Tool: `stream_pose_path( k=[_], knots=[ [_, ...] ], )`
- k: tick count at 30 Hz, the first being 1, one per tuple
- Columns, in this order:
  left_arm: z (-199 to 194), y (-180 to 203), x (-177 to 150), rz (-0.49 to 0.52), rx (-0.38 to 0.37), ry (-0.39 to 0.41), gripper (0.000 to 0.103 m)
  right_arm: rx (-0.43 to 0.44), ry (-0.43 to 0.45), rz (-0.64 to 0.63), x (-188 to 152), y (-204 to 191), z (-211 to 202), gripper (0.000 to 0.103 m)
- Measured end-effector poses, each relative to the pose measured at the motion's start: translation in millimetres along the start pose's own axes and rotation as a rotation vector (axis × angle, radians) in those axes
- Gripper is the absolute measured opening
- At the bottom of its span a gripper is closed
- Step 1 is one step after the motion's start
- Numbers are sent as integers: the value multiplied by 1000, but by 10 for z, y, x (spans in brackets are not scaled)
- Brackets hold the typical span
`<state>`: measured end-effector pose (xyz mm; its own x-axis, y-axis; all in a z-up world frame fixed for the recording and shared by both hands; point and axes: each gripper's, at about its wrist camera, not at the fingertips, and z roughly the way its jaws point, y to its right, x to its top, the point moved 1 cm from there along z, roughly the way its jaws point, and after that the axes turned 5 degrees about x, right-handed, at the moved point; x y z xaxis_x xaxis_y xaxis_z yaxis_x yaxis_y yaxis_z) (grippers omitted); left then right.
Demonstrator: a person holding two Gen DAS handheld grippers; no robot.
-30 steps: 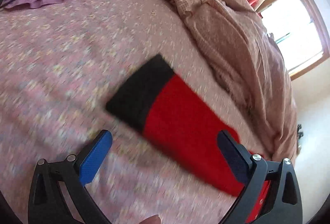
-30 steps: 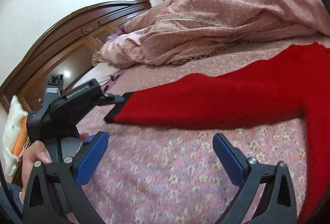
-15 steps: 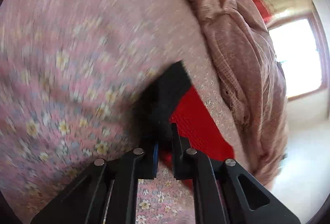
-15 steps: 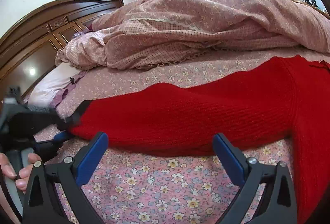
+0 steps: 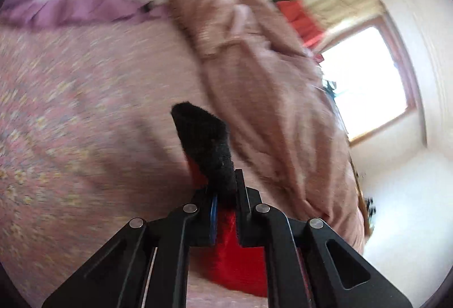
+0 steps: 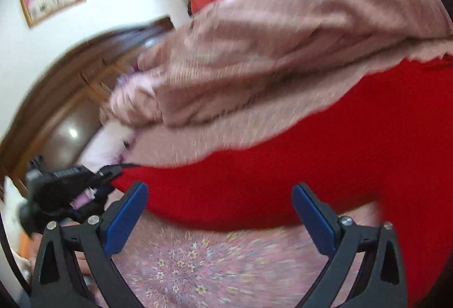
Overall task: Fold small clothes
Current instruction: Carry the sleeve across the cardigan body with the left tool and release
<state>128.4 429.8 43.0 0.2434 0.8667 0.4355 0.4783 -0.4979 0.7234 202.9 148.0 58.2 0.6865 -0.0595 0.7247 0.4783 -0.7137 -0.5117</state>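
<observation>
A: Bed first. Floral pink sheet (image 6: 198, 257) fills the low part of both views; bunched pink quilt (image 6: 283, 53) along the far side, headboard (image 6: 70, 98) at left.

B: And the garment?

A: Red sweater (image 6: 283, 172) lies spread across the sheet, its far edge touching the quilt. One sleeve runs left, ending in a black cuff (image 5: 206, 143).

B: Left gripper (image 5: 226, 194)?

A: Pointing forward and somewhat down over the bed. Jaws pinched tight on the sleeve at the cuff; cuff sticks up past the fingertips, lifted off the sheet. Red sleeve hangs beneath.

B: Right gripper (image 6: 219, 208)?

A: Tilted down toward the sleeve's near edge, jaws spread wide, blue pads (image 6: 127, 217) holding nothing. Sleeve lies just beyond the tips. Both views blurred.
</observation>
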Motion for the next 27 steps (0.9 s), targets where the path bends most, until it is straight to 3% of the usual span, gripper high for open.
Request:
stream_pose_path(
  k=[4,8,12,17,20,22,25,27],
  knots=[
    [-21,660,-287,138,-85,6,3,31,65,-106,444,357,-806,103],
    [55,1321,-688,256,-135,-14,3,-104,55,-235,653,951,-1702,103],
    [283,2042,-1223,328,-204,-62,3,-243,40,-229,632,1647,-2514,103],
    [652,2836,-2109,405,-258,-138,3,-353,151,-177,542,2350,-3147,103],
    [895,2983,-2564,362,-249,-184,3,-380,152,-103,532,2720,-3241,103],
    [1069,2913,-2879,342,-200,-212,3,-389,133,-90,591,2867,-3202,103],
    [1253,2756,-3171,375,-157,-229,3,-422,142,-101,667,3013,-3203,103],
    [1303,2705,-3290,417,-131,-232,3,-400,128,-68,636,3047,-3176,103]
  ],
)
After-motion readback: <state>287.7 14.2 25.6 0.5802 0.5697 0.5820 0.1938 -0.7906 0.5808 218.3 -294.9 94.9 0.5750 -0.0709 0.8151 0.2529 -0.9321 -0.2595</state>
